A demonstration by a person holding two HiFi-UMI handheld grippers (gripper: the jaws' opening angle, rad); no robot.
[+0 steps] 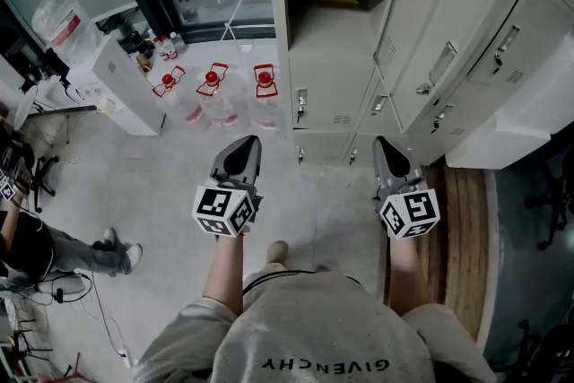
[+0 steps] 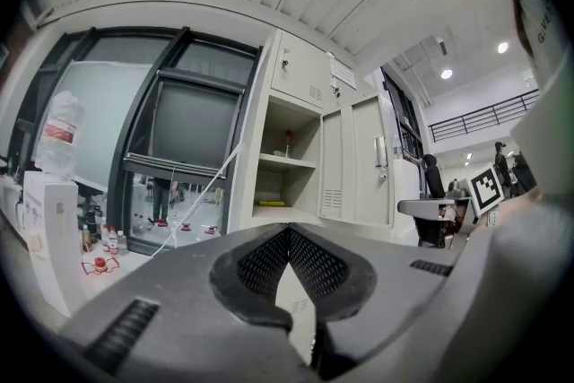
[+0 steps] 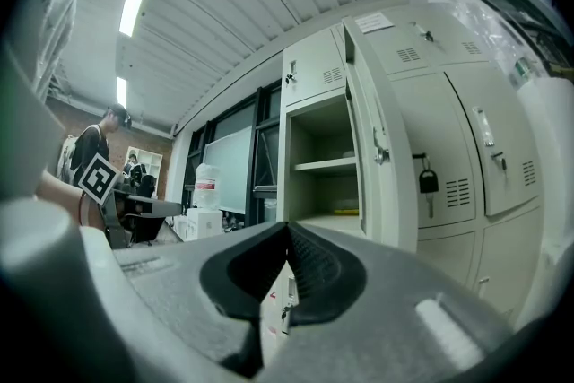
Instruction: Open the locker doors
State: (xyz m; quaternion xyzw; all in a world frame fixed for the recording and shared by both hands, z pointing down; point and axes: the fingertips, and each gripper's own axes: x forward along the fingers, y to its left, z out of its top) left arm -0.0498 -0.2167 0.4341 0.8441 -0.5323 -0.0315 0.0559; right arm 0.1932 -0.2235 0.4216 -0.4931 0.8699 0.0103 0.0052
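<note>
Two grey plastic claws, the left gripper (image 1: 243, 145) and right gripper (image 1: 387, 145), are both clenched and empty before pale smooth metal lockers (image 1: 327, 81). One tall flat locker door (image 1: 446, 36) stands open. Three clear red-capped jugs (image 1: 215, 99) stand beside the lockers.

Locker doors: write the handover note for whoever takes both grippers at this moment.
Left gripper: shut, empty, touching nothing.
Right gripper: shut, empty, touching nothing.
Done: one tall door stands open, its shelved compartment exposed.
Left: the small door above that compartment, the door with a padlock beside it and the lower doors are closed.
</note>
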